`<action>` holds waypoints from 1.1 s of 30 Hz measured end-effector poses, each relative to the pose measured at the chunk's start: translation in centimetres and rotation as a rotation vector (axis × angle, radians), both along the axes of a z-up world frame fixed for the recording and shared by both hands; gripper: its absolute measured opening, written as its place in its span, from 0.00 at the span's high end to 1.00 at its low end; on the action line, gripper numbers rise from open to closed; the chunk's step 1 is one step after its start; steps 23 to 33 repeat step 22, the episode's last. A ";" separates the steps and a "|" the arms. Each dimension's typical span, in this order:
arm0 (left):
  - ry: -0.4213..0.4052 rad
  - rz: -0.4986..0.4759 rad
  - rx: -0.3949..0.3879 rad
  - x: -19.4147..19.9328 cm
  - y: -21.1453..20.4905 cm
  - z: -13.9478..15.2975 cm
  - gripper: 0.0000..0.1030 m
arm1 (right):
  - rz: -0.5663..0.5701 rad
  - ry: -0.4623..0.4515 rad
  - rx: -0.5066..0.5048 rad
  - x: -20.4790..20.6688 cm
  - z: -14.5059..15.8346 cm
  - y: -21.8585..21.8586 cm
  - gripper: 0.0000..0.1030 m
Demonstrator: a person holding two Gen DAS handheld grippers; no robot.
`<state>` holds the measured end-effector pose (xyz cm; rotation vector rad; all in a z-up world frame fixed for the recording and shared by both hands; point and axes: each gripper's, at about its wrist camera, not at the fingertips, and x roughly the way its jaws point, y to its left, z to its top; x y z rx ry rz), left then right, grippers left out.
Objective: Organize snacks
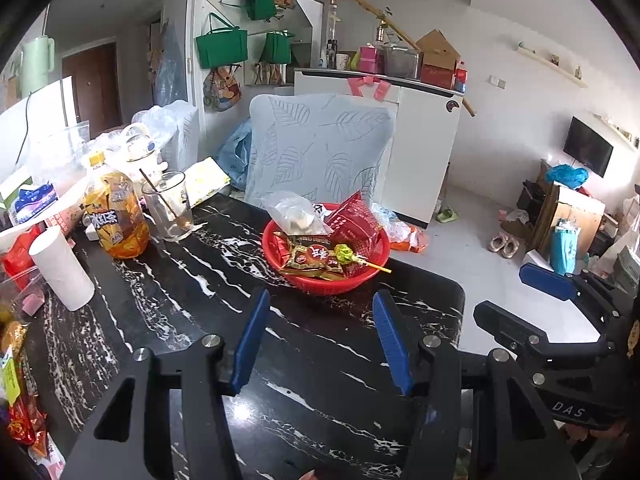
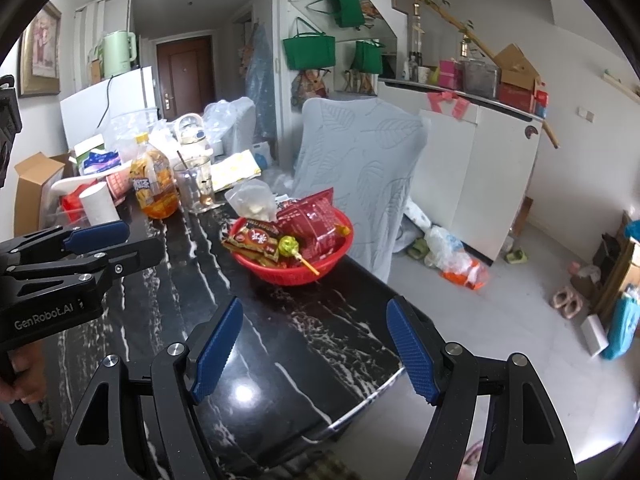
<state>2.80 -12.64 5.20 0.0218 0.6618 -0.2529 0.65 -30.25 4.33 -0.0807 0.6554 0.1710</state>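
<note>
Black marble table (image 1: 192, 320) mostly bare near you; snacks piled in red basket (image 1: 362, 280) at far edge. Your left tool (image 1: 320, 340) and right tool (image 2: 316, 344) both empty, jaws apart. Stray packets (image 1: 20, 400) at left, possibly snacks, remain unsorted.

One red basket (image 1: 362, 280), one lollipop (image 1: 343, 253), one tea bottle (image 1: 118, 216), one glass (image 1: 168, 206), three green bags (image 1: 221, 47)

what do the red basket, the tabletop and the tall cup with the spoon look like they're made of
Red basket: likely moulded plastic, with a fine mesh weave and a dull sheen.
Tabletop: polished black stone or a marble-look surface, white veins and glossy light reflections.
Tall cup: clear glass or hard plastic, see-through.
</note>
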 end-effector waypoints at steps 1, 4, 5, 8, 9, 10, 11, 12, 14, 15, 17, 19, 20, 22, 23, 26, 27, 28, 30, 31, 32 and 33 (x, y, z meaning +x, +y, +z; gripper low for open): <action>0.000 0.001 0.000 0.0 0.0 0.0 0.49 | -0.001 0.002 -0.001 0.0 -0.1 0.0 0.27; -0.004 -0.003 0.000 -0.2 0.0 0.1 0.49 | -0.002 0.005 0.000 0.1 -0.2 0.0 0.27; -0.009 -0.005 0.005 -0.2 -0.1 0.2 0.49 | -0.002 0.005 0.002 0.1 -0.2 0.0 0.27; -0.023 -0.006 0.017 -0.3 -0.2 0.3 0.49 | -0.006 0.002 -0.006 0.1 -0.2 0.0 0.27; -0.023 -0.005 0.021 -0.3 -0.2 0.2 0.49 | -0.009 0.002 -0.009 0.1 -0.3 0.0 0.27; -0.023 -0.004 0.023 -0.3 -0.2 0.2 0.49 | -0.010 0.002 -0.008 0.1 -0.3 0.0 0.27; -0.022 -0.004 0.023 -0.3 -0.2 0.2 0.49 | -0.009 0.004 -0.006 0.1 -0.4 0.0 0.27; -0.022 -0.004 0.023 -0.3 -0.2 0.2 0.49 | -0.008 0.005 -0.006 0.1 -0.4 0.0 0.27; -0.024 0.000 0.028 -0.3 -0.2 0.2 0.49 | -0.009 0.007 -0.008 0.1 -0.5 0.0 0.27; -0.025 0.003 0.032 -0.3 -0.3 0.2 0.49 | -0.010 0.009 -0.008 0.1 -0.6 0.0 0.27; -0.027 0.005 0.033 -0.3 -0.3 0.2 0.49 | -0.013 0.008 -0.008 0.1 -0.6 -0.1 0.27; -0.025 0.006 0.038 -0.4 -0.3 0.2 0.49 | -0.018 0.005 -0.009 0.0 -0.5 -0.2 0.27; -0.023 0.004 0.039 -0.3 -0.4 0.1 0.49 | -0.020 0.004 -0.008 0.0 -0.5 -0.3 0.27; -0.016 -0.004 0.034 -0.3 -0.4 0.0 0.49 | -0.023 0.004 -0.006 -0.1 -0.5 -0.4 0.27; -0.016 -0.004 0.034 -0.3 -0.4 0.0 0.49 | -0.023 0.004 -0.006 -0.1 -0.5 -0.4 0.27; -0.016 -0.004 0.034 -0.3 -0.4 0.0 0.49 | -0.023 0.004 -0.006 -0.1 -0.5 -0.4 0.27; -0.016 -0.004 0.034 -0.3 -0.4 0.0 0.49 | -0.023 0.004 -0.006 -0.1 -0.5 -0.4 0.27; -0.016 -0.004 0.034 -0.3 -0.4 0.0 0.49 | -0.023 0.004 -0.006 -0.1 -0.5 -0.4 0.27; -0.016 -0.004 0.034 -0.3 -0.4 0.0 0.49 | -0.023 0.004 -0.006 -0.1 -0.5 -0.4 0.27; -0.016 -0.004 0.034 -0.3 -0.4 0.0 0.49 | -0.023 0.004 -0.006 -0.1 -0.5 -0.4 0.27; -0.016 -0.004 0.034 -0.3 -0.4 0.0 0.49 | -0.023 0.004 -0.006 -0.1 -0.5 -0.4 0.27; -0.016 -0.004 0.034 -0.3 -0.4 0.0 0.49 | -0.023 0.004 -0.006 -0.1 -0.5 -0.4 0.27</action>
